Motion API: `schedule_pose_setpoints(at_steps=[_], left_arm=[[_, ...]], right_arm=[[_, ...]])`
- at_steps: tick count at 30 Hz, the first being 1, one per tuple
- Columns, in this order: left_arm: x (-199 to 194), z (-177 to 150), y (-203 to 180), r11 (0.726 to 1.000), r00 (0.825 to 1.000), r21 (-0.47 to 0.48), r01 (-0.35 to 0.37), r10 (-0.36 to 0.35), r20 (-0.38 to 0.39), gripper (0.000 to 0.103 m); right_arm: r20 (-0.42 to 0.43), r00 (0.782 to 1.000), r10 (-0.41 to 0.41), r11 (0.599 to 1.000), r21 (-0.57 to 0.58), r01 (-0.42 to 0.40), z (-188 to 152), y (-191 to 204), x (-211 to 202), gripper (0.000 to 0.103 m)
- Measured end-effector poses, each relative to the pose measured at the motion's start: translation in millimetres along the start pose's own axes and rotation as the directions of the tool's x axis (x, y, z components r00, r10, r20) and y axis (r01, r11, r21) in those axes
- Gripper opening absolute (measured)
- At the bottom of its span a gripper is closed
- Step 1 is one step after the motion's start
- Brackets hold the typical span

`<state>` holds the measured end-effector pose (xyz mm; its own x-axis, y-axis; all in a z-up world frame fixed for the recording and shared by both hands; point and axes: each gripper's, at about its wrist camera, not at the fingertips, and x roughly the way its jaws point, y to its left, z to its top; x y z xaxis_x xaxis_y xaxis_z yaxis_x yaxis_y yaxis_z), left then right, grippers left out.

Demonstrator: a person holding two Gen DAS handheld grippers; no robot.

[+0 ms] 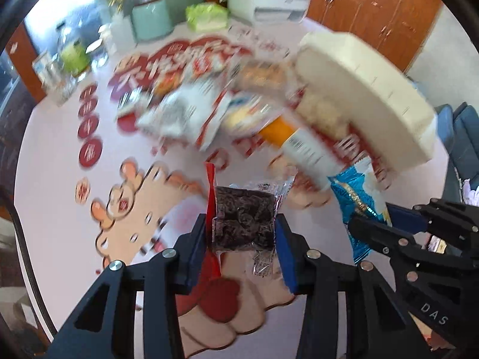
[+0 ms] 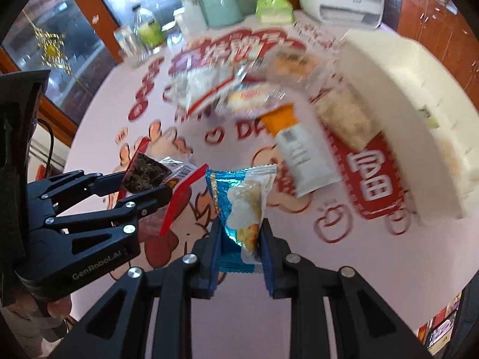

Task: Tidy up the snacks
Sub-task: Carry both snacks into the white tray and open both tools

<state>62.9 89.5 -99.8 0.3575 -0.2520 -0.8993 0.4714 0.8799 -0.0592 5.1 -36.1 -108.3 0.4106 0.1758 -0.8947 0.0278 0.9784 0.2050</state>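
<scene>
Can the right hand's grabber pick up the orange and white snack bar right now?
Probably not yet. The right gripper has its jaws shut on a blue packet, so it is full. The bar lies bare on the table just ahead, with nothing on top of it.

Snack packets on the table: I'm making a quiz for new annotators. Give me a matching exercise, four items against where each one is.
Items
1. dark snack packet
2. blue snack packet
3. orange-and-white packet
4. white tray

Places
A. lying flat on the tablecloth, by the tray
B. clamped in the right gripper
C. at the table's far right
D. clamped in the left gripper

Pairs: 1-D, 2-B, 3-A, 4-C
</scene>
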Motion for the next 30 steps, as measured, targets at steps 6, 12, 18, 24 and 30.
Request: schedule_pose_setpoints(at_steps=[6,12,18,24,30], left_arm=[[-32,45,-63,1.0,0.994,0.018,0.019,-0.021,0.109,0.041],[-40,94,-139,0.998,0.981,0.045,0.037,-0.045,0.188,0.041],[-10,148,-197,0.999,0.978,0.02,0.039,-0.043,0.202,0.041],[31,190,-236,1.0,0.984,0.004,0.017,-0.017,0.175,0.042],[58,208,-257,0.997,0.984,0.011,-0.077,0.074,0.162,0.045]], right_arm=[[0.107,0.994,0.0,0.999,0.036,-0.004,10,-46,-54,0.023],[0.19,0.981,-0.033,0.999,0.048,0.024,27,-110,-104,0.023],[0.22,0.971,-0.096,0.993,0.083,0.079,51,-183,-125,0.023],[0.24,0.959,-0.152,0.983,0.136,0.122,83,-250,-132,0.023],[0.236,0.955,-0.179,0.977,0.158,0.144,107,-291,-123,0.024]])
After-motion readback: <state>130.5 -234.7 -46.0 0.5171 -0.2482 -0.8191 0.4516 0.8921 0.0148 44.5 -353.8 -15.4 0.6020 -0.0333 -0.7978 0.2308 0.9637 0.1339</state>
